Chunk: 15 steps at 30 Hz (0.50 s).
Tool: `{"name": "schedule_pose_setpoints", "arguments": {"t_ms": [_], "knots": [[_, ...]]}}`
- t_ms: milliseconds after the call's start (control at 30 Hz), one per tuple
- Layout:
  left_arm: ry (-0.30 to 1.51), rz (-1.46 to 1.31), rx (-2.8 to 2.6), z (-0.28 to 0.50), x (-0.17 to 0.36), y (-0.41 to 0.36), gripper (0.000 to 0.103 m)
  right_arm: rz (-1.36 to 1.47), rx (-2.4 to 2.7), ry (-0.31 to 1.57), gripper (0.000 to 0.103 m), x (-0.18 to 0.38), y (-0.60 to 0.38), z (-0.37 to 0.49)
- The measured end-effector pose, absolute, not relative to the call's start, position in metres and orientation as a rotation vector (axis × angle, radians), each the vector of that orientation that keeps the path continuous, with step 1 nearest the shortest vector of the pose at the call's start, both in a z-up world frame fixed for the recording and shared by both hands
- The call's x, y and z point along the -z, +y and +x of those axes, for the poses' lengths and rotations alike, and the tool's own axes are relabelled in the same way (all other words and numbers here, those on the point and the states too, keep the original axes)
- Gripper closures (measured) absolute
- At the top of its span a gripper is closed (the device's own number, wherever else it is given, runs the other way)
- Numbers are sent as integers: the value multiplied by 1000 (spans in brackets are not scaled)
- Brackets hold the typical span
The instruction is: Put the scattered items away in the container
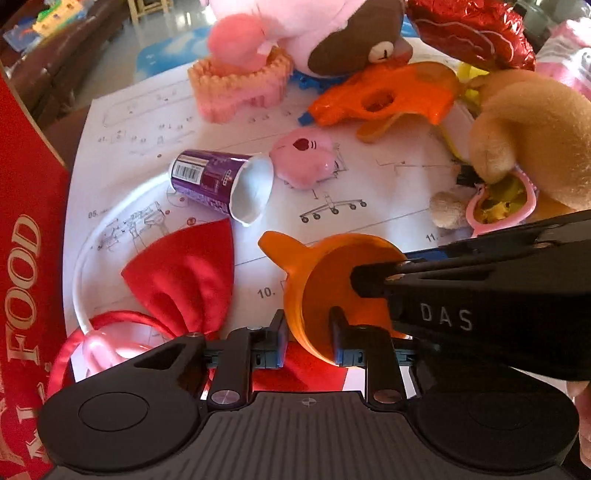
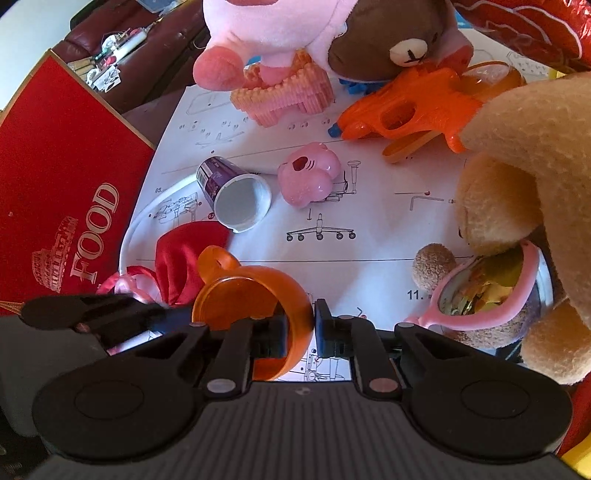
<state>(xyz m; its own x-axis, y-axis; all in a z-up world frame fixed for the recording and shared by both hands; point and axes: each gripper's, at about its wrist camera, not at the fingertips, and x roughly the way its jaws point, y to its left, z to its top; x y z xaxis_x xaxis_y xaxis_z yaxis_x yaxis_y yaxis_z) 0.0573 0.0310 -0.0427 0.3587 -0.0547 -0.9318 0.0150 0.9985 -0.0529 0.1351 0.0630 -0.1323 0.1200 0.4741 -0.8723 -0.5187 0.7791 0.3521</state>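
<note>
A bench is covered by a large white instruction sheet point(image 2: 369, 206) printed with line drawings of an office chair and step numbers. An orange plastic cup point(image 1: 332, 291) with a small handle lies tipped near the sheet's near edge, and it is gripped by both tools: the jaws of the left gripper point(image 1: 308, 339) are closed on its rim, one inside and one outside, and the jaws of the right gripper point(image 2: 301, 328) are likewise clamped on the wall of the same cup. A red box lettered "FOOD" point(image 2: 62, 192) stands at the bench's left edge. Beside it a red bow on a white headband point(image 1: 181, 273) is seen. Toward the middle of the sheet a purple paper cup point(image 2: 229, 192) lies on its side, with a pink glossy toy point(image 2: 310, 177) just beside it. At the far edge are a pink brick model point(image 2: 284, 96), a pink and brown plush point(image 2: 332, 33) and an orange toy gun point(image 2: 406, 107). A tan plush point(image 2: 528, 177) with pink sunglasses point(image 2: 484, 295) fills the right edge. Beyond the bench, a dark brown sofa point(image 2: 122, 59) holding clutter is visible.
</note>
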Motion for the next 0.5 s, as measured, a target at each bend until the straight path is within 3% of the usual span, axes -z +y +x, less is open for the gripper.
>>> {"name": "schedule_pose_setpoints", "arguments": {"t_ms": [500], "knots": [[1181,-89,78,52,45,43,81,-74,-722,1289,86,137,72,135]]}}
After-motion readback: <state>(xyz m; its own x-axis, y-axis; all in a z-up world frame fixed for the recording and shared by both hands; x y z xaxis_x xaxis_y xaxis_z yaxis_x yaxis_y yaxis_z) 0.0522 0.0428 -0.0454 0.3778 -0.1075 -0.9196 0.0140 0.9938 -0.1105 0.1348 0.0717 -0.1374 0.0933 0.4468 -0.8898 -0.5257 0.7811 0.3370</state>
